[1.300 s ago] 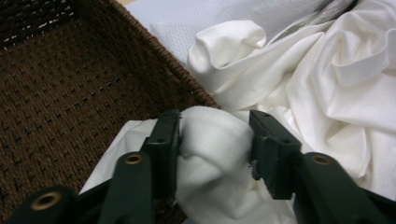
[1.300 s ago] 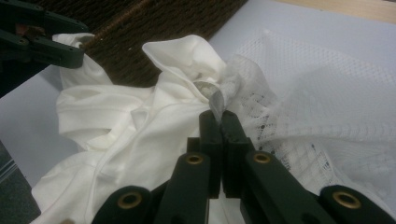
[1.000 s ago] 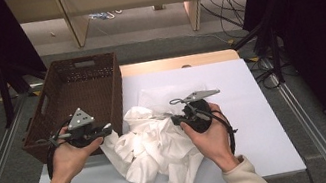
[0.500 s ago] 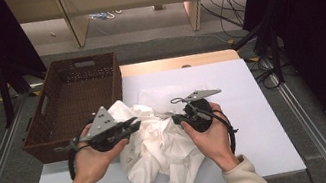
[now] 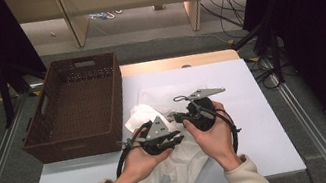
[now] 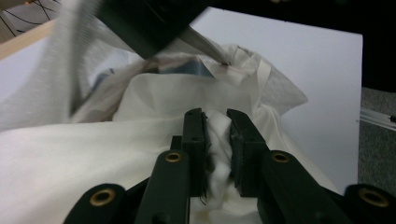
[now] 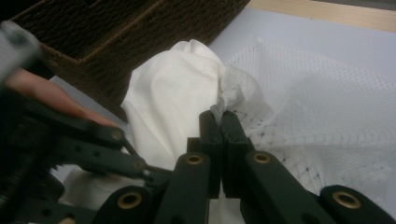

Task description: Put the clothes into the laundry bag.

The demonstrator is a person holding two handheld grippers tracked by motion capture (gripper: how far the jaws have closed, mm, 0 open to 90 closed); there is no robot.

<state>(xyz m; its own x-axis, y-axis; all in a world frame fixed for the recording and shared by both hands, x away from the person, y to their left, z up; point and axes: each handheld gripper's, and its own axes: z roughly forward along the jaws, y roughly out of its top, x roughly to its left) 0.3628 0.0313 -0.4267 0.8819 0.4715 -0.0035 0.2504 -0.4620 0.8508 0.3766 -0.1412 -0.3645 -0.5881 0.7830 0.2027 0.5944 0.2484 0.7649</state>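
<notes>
A crumpled white cloth (image 5: 180, 169) lies on the white table, hanging over its near edge. A white mesh bag (image 5: 161, 94) lies partly over its far side. My left gripper (image 5: 179, 138) points right, shut on a fold of the cloth (image 6: 93, 154), which bulges between its pads (image 6: 194, 135). Those jaws have just eased open slightly, with the fold still between them. My right gripper (image 5: 174, 117) points left, just beyond the left one. In its own view it (image 7: 220, 119) is shut on the bunched edge of the mesh bag (image 7: 317, 107), beside the cloth (image 7: 173, 98).
A brown wicker basket (image 5: 79, 147) stands at the table's left edge, close to the cloth. Bare white table (image 5: 257, 120) lies to the right. Beyond the table's far edge are cables and stand legs on the floor.
My left gripper has moved right from beside the basket across the cloth, ending next to the right gripper. The right gripper has stayed where it was.
</notes>
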